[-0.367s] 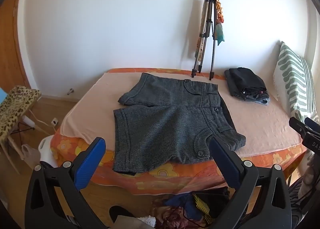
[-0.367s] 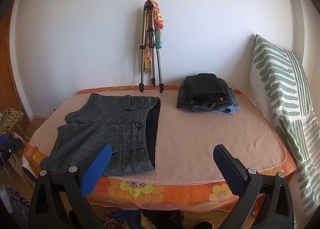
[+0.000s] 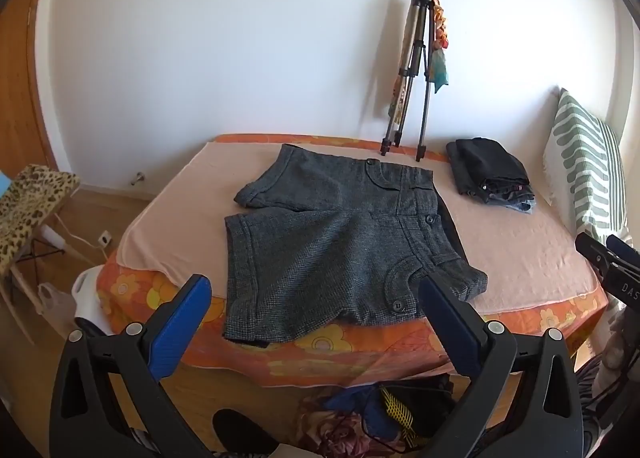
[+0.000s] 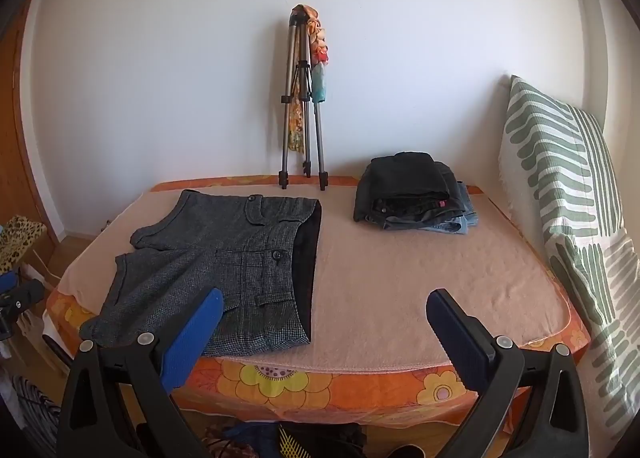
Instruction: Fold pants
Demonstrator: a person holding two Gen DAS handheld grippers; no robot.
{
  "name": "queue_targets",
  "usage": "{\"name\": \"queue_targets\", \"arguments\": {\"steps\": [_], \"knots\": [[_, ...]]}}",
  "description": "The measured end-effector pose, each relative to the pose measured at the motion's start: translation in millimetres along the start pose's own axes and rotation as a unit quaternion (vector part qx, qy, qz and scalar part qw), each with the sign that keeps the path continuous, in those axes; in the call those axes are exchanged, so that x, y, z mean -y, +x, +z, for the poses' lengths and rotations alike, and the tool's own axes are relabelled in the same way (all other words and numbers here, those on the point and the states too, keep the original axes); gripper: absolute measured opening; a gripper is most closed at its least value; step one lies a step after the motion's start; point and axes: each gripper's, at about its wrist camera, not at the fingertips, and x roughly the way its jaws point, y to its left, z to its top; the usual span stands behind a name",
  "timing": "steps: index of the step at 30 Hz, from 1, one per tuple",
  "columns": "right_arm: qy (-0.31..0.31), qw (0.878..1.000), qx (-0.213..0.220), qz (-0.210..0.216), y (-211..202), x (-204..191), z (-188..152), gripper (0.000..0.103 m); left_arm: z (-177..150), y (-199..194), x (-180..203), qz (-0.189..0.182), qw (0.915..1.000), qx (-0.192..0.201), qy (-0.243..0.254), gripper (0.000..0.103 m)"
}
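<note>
A pair of grey tweed shorts (image 3: 332, 242) lies spread flat on the bed's pink cover (image 3: 520, 250), legs to the left, waistband to the right; its near leg hangs over the front edge. In the right wrist view the shorts (image 4: 224, 258) fill the bed's left half. My left gripper (image 3: 314, 294) hovers open in front of the bed, facing the shorts' near edge, with nothing between its blue pads. My right gripper (image 4: 322, 308) is open too, level with the bare cover (image 4: 400, 278) right of the waistband. Its tip (image 3: 604, 254) shows at the left view's right edge.
A stack of folded dark pants and jeans (image 4: 412, 190) sits at the back right. A tripod (image 4: 302, 106) leans on the wall behind the bed. A green-striped pillow (image 4: 568, 186) stands at the right. Clothes (image 3: 372, 414) lie on the floor below; a leopard-print stool (image 3: 28, 198) stands left.
Both grippers have edged slightly closer to the bed. The shorts lie as before and both jaws stay wide.
</note>
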Motion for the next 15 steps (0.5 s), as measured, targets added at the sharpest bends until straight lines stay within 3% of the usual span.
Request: {"name": "queue_targets", "arguments": {"steps": [15], "knots": [[0.001, 1.000, -0.001, 0.002, 2.9, -2.5, -2.1, 0.103, 0.2, -0.3, -4.4, 0.004, 1.0000, 0.002, -0.005, 0.103]]}}
